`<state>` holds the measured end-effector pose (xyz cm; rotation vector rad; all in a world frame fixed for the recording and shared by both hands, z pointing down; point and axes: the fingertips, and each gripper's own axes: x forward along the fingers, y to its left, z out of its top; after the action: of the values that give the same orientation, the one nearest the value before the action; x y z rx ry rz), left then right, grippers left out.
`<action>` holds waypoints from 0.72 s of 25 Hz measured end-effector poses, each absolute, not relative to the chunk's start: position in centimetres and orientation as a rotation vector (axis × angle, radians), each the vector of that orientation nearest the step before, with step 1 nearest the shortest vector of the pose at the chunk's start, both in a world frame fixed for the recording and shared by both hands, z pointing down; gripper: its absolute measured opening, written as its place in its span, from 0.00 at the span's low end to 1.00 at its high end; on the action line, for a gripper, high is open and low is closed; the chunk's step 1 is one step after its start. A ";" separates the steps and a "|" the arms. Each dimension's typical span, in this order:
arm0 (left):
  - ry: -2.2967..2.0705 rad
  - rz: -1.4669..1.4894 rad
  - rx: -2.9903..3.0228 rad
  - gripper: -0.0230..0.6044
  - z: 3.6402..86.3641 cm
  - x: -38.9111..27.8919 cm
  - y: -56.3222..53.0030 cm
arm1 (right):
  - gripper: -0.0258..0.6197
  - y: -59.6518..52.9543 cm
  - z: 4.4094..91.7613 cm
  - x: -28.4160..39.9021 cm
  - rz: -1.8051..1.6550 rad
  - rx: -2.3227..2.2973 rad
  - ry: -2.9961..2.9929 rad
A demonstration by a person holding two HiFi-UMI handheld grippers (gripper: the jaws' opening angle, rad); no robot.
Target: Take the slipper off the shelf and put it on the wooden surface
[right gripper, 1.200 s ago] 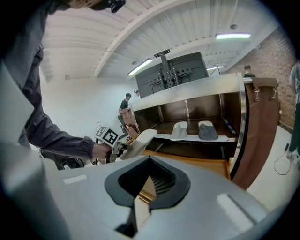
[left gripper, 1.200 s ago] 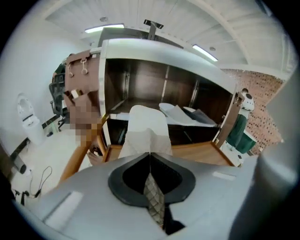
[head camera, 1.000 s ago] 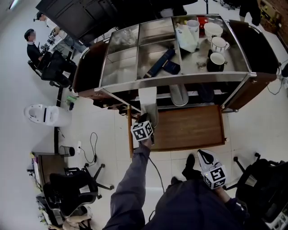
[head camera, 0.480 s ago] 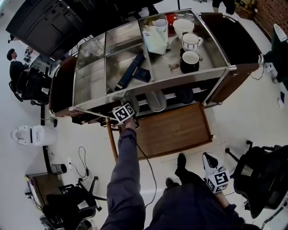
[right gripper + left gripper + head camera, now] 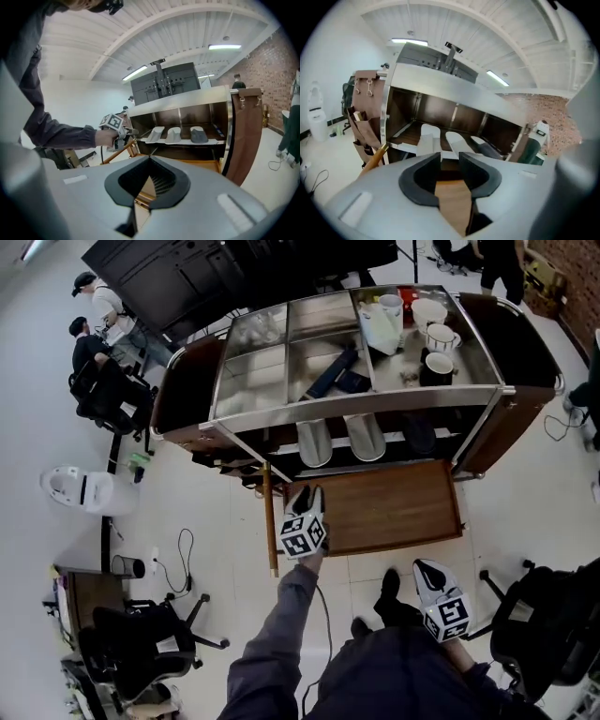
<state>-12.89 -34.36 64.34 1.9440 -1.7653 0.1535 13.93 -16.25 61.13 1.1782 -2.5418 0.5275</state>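
Above the wooden surface (image 5: 403, 507), the left claw (image 5: 306, 495) is spreading, empty; right claw (image 5: 425, 570) pressed together; slipper (image 5: 313, 442) sits on the shelf (image 5: 441, 439); best reach in level and pinch its near end.

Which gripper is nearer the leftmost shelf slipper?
Left. Left gripper, jaws opening and empty, is just in front of the slipper; right gripper is well back, off the wooden surface.
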 end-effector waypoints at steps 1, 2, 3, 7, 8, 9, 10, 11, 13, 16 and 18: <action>-1.733 0.147 1.972 0.26 63.5 -11.3 -30.8 | 0.04 -15.4 60.9 13.0 0.518 1.157 -2.554; -1.701 0.138 1.993 0.26 63.1 -9.9 -27.0 | 0.04 -14.3 60.8 12.2 0.511 1.135 -2.562; -1.670 0.131 2.014 0.26 63.1 -8.5 -23.2 | 0.04 -13.2 60.8 11.3 0.505 1.110 -2.569; -1.598 0.108 2.007 0.27 62.8 -4.1 -8.6 | 0.04 -8.0 60.8 7.7 0.446 1.011 -2.587; -1.574 0.113 1.994 0.27 62.5 -3.2 -5.4 | 0.04 -6.5 60.6 6.9 0.427 0.997 -2.587; -1.545 0.130 1.997 0.27 62.5 -2.5 -2.6 | 0.04 -5.0 60.4 6.1 0.408 0.982 -2.589; -1.517 0.154 2.017 0.27 62.5 -2.2 -0.4 | 0.04 -3.6 60.1 5.4 0.389 0.967 -2.593; -1.497 0.174 2.039 0.27 62.4 -2.4 1.2 | 0.04 -2.3 59.8 4.7 0.374 0.952 -2.597; -1.489 0.186 2.063 0.27 61.6 -3.7 3.5 | 0.04 0.4 59.5 3.6 0.357 0.929 -2.596; -1.520 0.166 2.067 0.27 60.5 -6.1 6.6 | 0.04 4.3 59.4 2.4 0.333 0.903 -2.594; -1.553 0.133 2.055 0.26 59.8 -6.8 8.5 | 0.04 6.3 59.3 2.1 0.322 0.889 -2.597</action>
<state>-6.84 8.47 59.76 2.0554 -1.5531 0.1326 2.13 6.30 59.32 0.8892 -2.5974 0.3225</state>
